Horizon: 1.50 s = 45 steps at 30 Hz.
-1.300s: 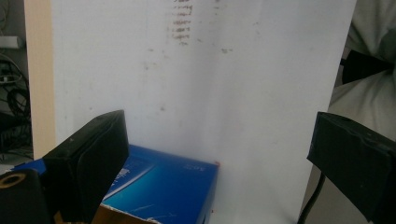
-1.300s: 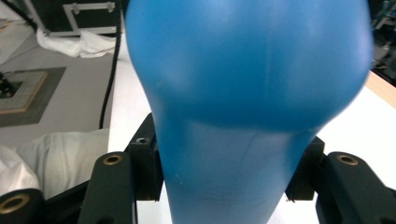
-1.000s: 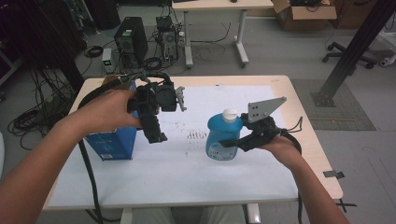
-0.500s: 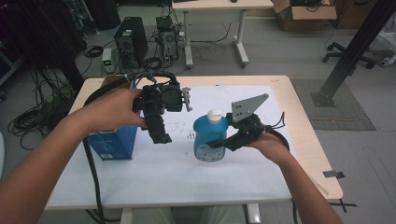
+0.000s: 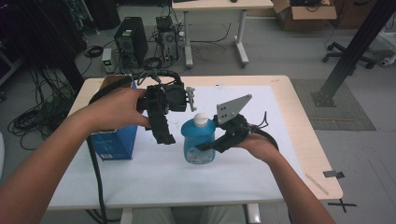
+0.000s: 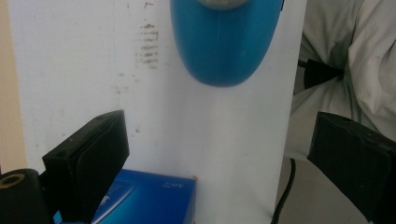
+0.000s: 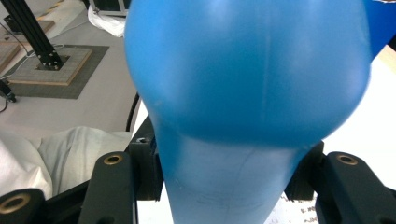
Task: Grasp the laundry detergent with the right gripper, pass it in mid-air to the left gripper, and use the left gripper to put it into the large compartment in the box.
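just right of the blue box [image 5: 114, 140], the blue bottle [image 5: 198, 140] stands upright on the white sheet [image 5: 154, 172], pinched by the right gripper [image 5: 205, 146]. between box and bottle, the left gripper [image 5: 163, 135] hangs with jaws spread wide, holding nothing.

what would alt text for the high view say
A person at a white-topped table grips a blue bottle with the right gripper, while the left gripper hangs open beside it. A blue box stands at the left.
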{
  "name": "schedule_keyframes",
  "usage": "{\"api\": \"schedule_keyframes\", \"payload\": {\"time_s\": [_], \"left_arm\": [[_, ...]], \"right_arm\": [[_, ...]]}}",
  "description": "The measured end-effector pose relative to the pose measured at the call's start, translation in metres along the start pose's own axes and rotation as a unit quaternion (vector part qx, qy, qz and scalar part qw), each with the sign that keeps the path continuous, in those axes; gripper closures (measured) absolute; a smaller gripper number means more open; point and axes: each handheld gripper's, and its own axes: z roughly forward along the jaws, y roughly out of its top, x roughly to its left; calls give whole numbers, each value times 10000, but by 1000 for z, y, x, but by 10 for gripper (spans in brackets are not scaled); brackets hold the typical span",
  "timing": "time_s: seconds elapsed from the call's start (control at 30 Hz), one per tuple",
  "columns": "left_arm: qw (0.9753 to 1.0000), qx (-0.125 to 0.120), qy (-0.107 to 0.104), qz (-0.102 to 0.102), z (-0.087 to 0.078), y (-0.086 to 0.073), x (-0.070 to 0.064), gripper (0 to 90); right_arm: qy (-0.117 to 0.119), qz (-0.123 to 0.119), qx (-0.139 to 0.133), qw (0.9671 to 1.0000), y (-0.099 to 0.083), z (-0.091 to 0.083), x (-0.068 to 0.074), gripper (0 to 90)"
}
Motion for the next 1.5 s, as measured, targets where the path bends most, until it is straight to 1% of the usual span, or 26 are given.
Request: {"api": "schedule_keyframes", "payload": {"time_s": [0.23,0.63,0.8,1.03,1.2,1.5], "left_arm": [[10000,5,-28,8,1,2,0,53],[10000,10,-27,29,3,5,2,53],[10000,7,-23,37,3,6,1,53],[10000,-20,-28,7,3,8,2,52],[10000,-42,-37,-8,7,9,3,51],[9999,-65,-84,0,13,12,5,54]], "right_arm": [[66,-79,55,9999,5,11,-1,438],[166,-148,3,9998,15,26,-3,439],[190,-188,29,9996,20,31,-3,439],[200,-214,1,9996,23,34,-4,439],[190,-217,-45,9996,25,34,-5,439],[195,-209,-31,9996,26,36,-5,439]]}}
